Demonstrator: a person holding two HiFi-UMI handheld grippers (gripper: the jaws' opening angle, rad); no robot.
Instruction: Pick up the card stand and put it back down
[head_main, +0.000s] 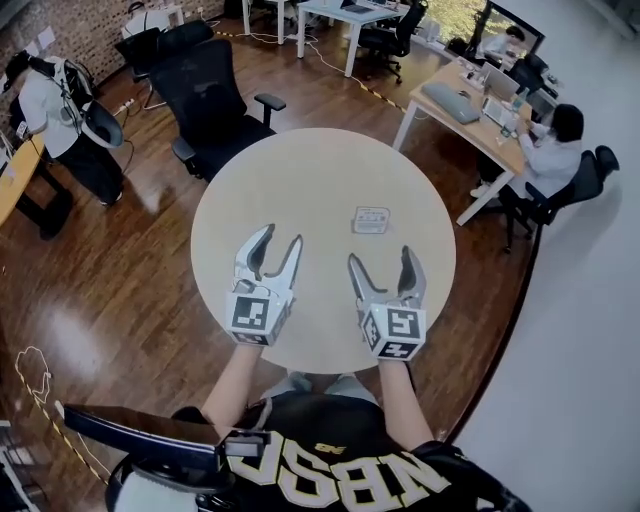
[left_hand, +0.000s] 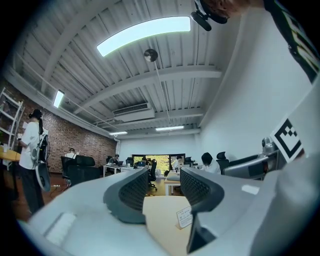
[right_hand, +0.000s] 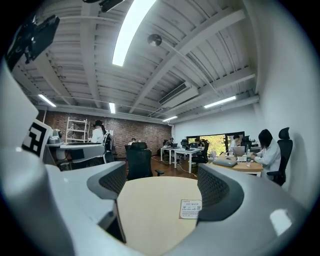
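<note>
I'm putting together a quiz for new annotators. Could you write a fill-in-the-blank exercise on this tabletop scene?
The card stand stands on a ____ table.
The left gripper and the right gripper both have their jaws ____ and hold nothing.
The card stand is nearer the ____ gripper.
The office chair beyond the table is ____ in colour.
Missing words: round; open; right; black.

An open-plan office: desks (head_main: 462, 110) with computers, swivel chairs (head_main: 210, 100), brick wall (right_hand: 125, 132), strip lights (left_hand: 142, 32).
</note>
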